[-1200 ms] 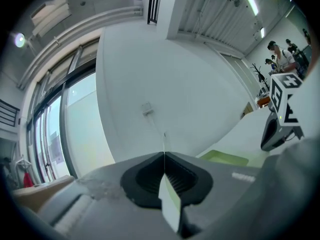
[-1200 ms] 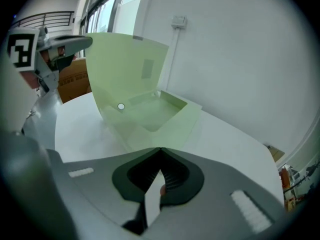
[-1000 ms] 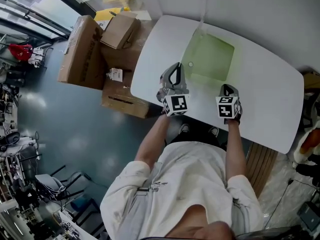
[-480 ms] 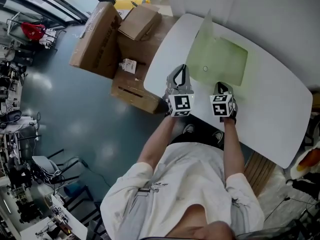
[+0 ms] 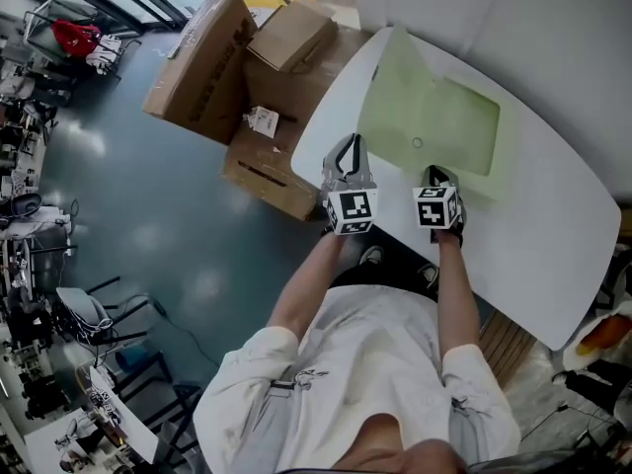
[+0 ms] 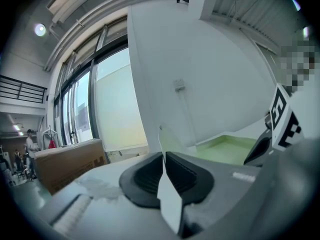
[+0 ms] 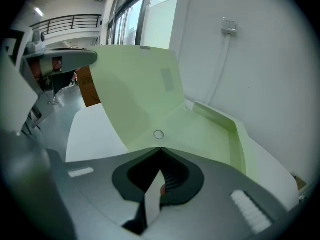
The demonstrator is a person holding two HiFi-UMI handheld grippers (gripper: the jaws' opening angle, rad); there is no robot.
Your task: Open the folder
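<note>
Off the surface's left edge, cardboard boxes (image 5: 247, 87) sit on the floor, not involved. Left hand-held gripper (image 5: 348, 144) is at the near left edge of the surface (image 5: 553, 225), jaws almost together and only just eased apart. The thin edge of the flap (image 5: 395, 97) shows in the slit between them, so it looks lightly pinched. The green folder (image 5: 464, 126) lies by the far edge, toward the left corner, with its flap raised and leaning left. The snap ring (image 5: 418, 143) is exposed on the base, so it reads as mostly open.

Right hand-held gripper (image 5: 441, 178) is clenched on nothing, just beside the folder's near edge and not pressing on it.

Risks:
- The left pinch is loose. If it slackens more before the flap passes upright, the flap likely springs back shut.
- The base isn't pinned, so a leftward pull could drag the light folder toward the left edge.
- If the flap is let go, it may overhang that edge.
</note>
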